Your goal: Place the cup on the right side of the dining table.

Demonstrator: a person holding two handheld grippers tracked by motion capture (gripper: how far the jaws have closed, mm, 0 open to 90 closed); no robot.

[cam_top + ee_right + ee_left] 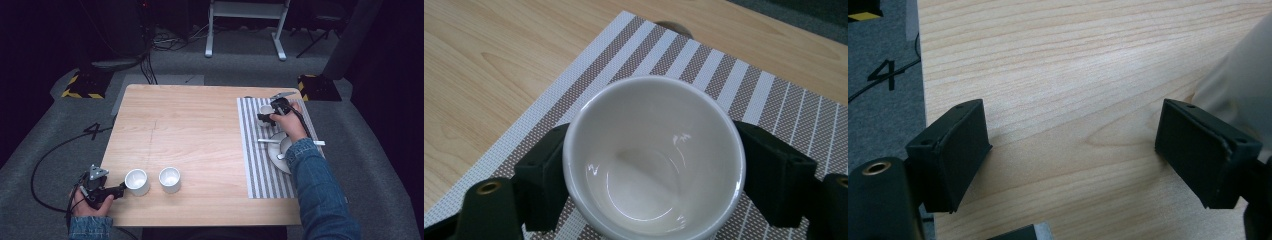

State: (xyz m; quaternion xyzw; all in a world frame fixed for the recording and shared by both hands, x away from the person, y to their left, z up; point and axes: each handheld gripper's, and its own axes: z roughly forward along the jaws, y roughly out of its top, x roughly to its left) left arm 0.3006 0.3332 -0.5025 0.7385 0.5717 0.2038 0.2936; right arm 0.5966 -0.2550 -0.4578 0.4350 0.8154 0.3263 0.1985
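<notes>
Right gripper (266, 114), upper right of the high view, over the far end of the striped placemat (250, 150). Its jaws sit against both sides of a white cup (654, 155), gripping it; the cup is upright and empty, on or just above the mat, cannot tell which.

Nearer on the same mat: a white plate (274, 153) with a spoon (266, 141) lying across it, partly hidden by the right hand (290, 125) and denim sleeve.

Left gripper (121, 189), lower left of the frame, jaws spread wide over bare counter (1073, 75), holding nothing. Second white cup (136, 181) just beside its tip, showing at the right edge of the left gripper view. Third white cup (169, 179) stands close to the right of that one.
</notes>
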